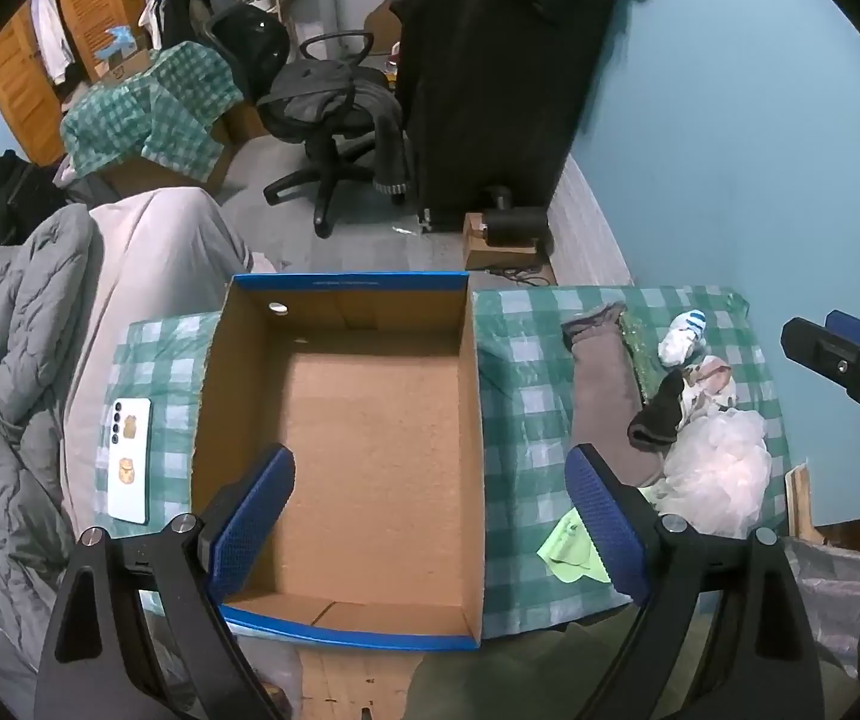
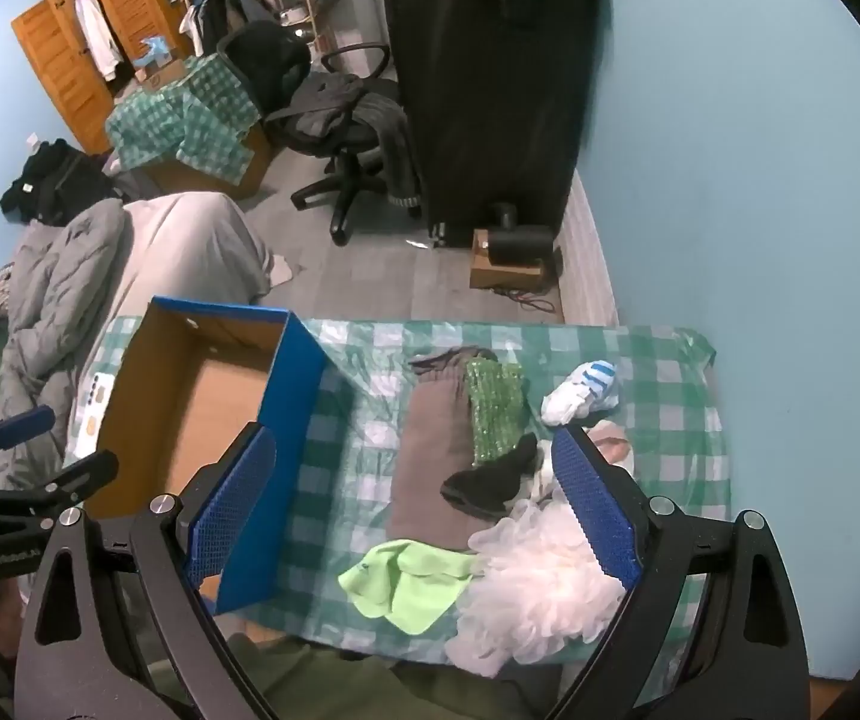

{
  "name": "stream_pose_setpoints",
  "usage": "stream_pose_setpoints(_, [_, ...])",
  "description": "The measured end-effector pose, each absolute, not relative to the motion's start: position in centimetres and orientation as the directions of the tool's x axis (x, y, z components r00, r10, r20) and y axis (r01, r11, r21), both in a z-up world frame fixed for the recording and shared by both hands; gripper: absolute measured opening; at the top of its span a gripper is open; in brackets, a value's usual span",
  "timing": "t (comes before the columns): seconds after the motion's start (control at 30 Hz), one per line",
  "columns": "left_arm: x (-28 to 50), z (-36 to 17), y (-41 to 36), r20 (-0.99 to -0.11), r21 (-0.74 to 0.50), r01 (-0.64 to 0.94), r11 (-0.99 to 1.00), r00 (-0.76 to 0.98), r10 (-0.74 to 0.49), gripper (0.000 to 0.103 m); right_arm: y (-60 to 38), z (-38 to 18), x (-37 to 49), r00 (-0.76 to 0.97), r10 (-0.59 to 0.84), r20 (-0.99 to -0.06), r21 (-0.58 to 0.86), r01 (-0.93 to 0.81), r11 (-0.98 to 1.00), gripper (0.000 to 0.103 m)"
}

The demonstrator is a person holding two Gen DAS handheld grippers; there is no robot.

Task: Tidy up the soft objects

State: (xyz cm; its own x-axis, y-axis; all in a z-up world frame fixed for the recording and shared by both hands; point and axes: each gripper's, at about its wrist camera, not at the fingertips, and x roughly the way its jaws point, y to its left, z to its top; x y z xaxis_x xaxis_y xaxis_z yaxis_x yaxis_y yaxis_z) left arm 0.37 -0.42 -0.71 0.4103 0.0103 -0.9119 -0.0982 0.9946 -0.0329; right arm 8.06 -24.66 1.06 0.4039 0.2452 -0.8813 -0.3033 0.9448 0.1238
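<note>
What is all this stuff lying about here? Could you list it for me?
Cardboard box: one, brown with blue rim, empty, on the checked cloth.
Checked cloth: one, green and white, covering the table.
Phone: one, white, left of the box.
Brown cloth: one, folded, right of the box.
Green sparkly piece: one, beside the brown cloth.
White and blue sock: one, bundled, far right.
Black sock: one, on the brown cloth's edge.
Lime cloth: one, near edge.
White mesh puff: one, near right corner.
Office chair: one, black, on the floor behind.
Left gripper: open, above the box.
Right gripper: open, above the soft things.
</note>
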Motion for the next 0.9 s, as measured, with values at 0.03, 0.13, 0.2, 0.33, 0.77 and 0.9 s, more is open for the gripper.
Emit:
stream_pose_setpoints(0.03, [0.42, -0.75, -0.50, -0.913, -0.035, -0.099, 0.994, 0.408, 0.008, 0.093, -24.65, 1.09, 8.03, 0.404, 0.244, -0.882, 0.122, -0.305, 0.944, 0.092])
stream_pose_setpoints(0.13, [0.59, -0.76, -0.71, -0.914, -0.041, -0.099, 0.994, 0.405, 0.003, 0.093, -24.74, 1.05, 8.10, 0.403, 0.244, -0.882, 0.122, -0.305, 0.945, 0.092])
stream_pose_setpoints(0.2, [0.56, -0.82, -0.71, -0.915, -0.043, -0.097, 0.994, 0.403, 0.000, 0.093, -24.79, 1.03, 8.19, 0.403, 0.245, -0.882, 0.122, -0.308, 0.944, 0.092])
stream_pose_setpoints(0.33, [0.63, -0.73, -0.92, -0.914, -0.043, -0.098, 0.994, 0.405, 0.000, 0.093, -24.94, 1.10, 8.40, 0.399, 0.250, -0.882, 0.127, -0.309, 0.943, 0.092])
stream_pose_setpoints(0.77, [0.37, -0.87, -0.95, -0.917, -0.049, -0.105, 0.993, 0.400, -0.003, 0.093, -24.87, 1.02, 8.46, 0.395, 0.250, -0.884, 0.127, -0.311, 0.942, 0.092])
stream_pose_setpoints(0.9, [0.32, -0.93, -1.02, -0.918, -0.059, -0.107, 0.993, 0.397, -0.012, 0.093, -24.95, 0.98, 8.51, 0.395, 0.251, -0.884, 0.129, -0.309, 0.942, 0.092])
